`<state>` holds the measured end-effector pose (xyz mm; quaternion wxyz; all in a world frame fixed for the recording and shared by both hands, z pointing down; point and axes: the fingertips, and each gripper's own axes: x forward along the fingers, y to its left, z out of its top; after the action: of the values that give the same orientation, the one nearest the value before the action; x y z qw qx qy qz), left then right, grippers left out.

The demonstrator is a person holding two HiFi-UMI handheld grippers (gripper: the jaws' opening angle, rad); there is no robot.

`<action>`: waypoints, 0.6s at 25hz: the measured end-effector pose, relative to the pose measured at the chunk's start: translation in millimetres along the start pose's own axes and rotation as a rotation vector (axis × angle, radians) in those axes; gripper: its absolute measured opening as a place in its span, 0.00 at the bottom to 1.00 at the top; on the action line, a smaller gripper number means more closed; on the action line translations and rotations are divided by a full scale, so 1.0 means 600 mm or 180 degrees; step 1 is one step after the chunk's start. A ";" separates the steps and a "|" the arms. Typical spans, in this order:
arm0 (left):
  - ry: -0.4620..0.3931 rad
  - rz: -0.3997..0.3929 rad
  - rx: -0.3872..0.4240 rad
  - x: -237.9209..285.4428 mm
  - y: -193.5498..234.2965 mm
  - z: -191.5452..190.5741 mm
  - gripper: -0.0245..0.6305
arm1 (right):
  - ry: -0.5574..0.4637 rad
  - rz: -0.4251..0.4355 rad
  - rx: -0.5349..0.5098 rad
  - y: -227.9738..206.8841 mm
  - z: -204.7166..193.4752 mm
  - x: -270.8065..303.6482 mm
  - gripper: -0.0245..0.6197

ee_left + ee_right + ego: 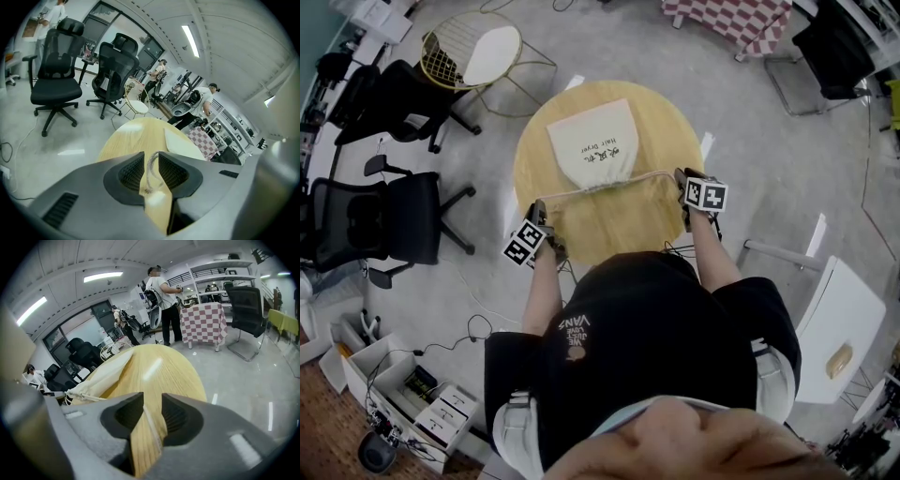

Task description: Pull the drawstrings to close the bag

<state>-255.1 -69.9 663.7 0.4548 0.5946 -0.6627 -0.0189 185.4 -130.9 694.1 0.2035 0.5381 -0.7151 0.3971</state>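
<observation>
head view looks down from high above the table (539, 173). gripper views skim it up close from eight and three o'clock.

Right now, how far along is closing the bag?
Done: the bag looks cinched tight at its mouth. In hand: nothing. The left gripper and right gripper stand open, a drawstring lying loose between each one's jaws. Left: apparently just withdrawing the grippers.

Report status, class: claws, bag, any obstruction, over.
Left claw, right claw open, drawstring between each. Bag mouth gathered, on table. Nothing in the way.
</observation>
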 end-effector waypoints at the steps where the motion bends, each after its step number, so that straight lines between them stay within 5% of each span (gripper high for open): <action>1: 0.0024 0.0008 0.0015 -0.001 0.002 -0.002 0.20 | -0.0005 0.0009 -0.0006 0.002 0.001 0.000 0.22; 7: 0.0223 -0.0028 -0.0012 -0.015 0.013 -0.036 0.20 | -0.0038 0.0049 -0.0033 0.017 0.005 -0.001 0.22; 15: 0.0054 -0.0177 0.0145 -0.026 -0.014 -0.016 0.20 | -0.0122 0.0186 -0.0146 0.051 0.012 -0.003 0.22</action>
<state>-244.4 -55.1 655.5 0.4460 0.6232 -0.6423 -0.0114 158.2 -132.3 677.7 0.1904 0.5197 -0.7432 0.3760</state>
